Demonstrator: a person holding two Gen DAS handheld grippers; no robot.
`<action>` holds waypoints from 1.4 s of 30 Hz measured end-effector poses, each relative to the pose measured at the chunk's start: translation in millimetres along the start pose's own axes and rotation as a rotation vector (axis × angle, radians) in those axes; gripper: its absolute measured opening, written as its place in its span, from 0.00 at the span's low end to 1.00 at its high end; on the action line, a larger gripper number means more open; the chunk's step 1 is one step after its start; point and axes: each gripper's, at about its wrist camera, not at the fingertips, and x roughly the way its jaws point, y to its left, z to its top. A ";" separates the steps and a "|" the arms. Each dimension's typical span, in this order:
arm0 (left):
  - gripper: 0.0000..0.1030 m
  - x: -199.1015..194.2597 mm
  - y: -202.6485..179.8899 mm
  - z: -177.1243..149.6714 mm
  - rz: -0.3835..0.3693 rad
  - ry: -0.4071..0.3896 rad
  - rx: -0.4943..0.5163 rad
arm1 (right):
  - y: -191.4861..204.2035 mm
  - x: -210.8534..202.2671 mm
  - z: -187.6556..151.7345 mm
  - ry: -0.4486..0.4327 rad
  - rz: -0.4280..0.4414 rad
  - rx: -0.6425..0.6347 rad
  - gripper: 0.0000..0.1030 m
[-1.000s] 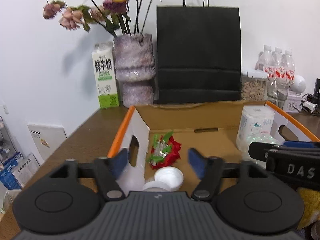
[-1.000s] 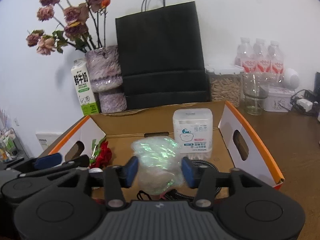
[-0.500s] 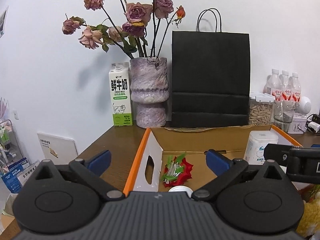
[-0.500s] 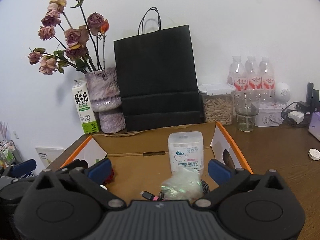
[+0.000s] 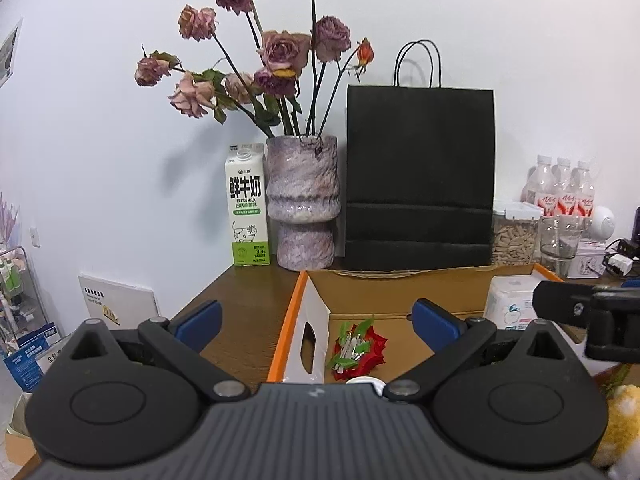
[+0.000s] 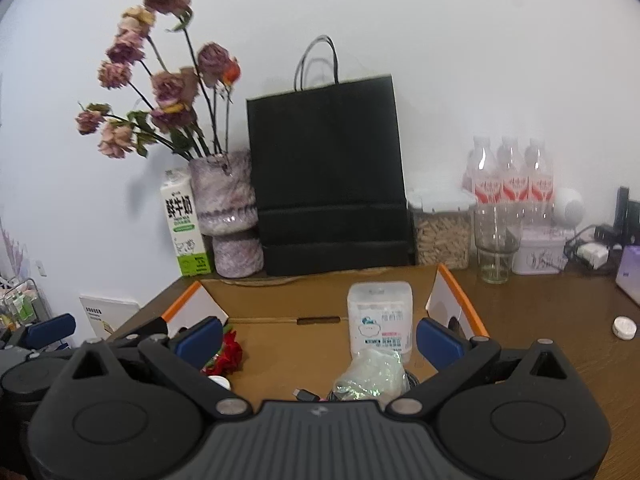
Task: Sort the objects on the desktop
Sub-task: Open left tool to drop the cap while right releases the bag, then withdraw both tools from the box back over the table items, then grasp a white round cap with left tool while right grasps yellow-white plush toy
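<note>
An orange-rimmed cardboard box [image 5: 286, 328] [image 6: 460, 296] sits on the brown desk. Inside lie a red fabric flower with green clips [image 5: 360, 350] [image 6: 226, 356], a small white round lid [image 5: 362, 381] [image 6: 219, 381], a white plastic container [image 5: 508, 298] [image 6: 380, 316], an iridescent plastic bag [image 6: 370, 372] and a dark cable end [image 6: 306, 394]. My left gripper [image 5: 316, 320] hovers open over the box's left wall, holding nothing. My right gripper [image 6: 319, 338] stands open above the bag, which lies below its fingers, untouched. Each gripper shows at the edge of the other's view.
Behind the box stand a black paper bag [image 5: 420, 176], a mottled vase of dried roses [image 5: 302, 200] and a milk carton [image 5: 246, 208]. At the back right are water bottles [image 6: 508, 188], a seed jar [image 6: 442, 232] and a glass [image 6: 496, 240]. A white cap [image 6: 624, 328] lies on the desk.
Both grippers have opened wide and pulled up and back from the box. The iridescent bag that was between the right fingers now lies in the box.
</note>
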 end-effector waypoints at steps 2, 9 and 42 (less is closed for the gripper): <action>1.00 -7.2 2.0 0.8 -0.002 -0.005 0.004 | -0.9 -10.1 0.6 -0.008 0.008 -0.007 1.00; 1.00 -33.2 13.0 -2.0 -0.012 -0.013 0.007 | -8.8 -43.8 -3.4 -0.005 0.005 -0.052 1.00; 1.00 -83.7 48.5 -70.9 0.052 0.212 0.022 | -68.4 -101.0 -98.2 0.256 -0.124 -0.080 1.00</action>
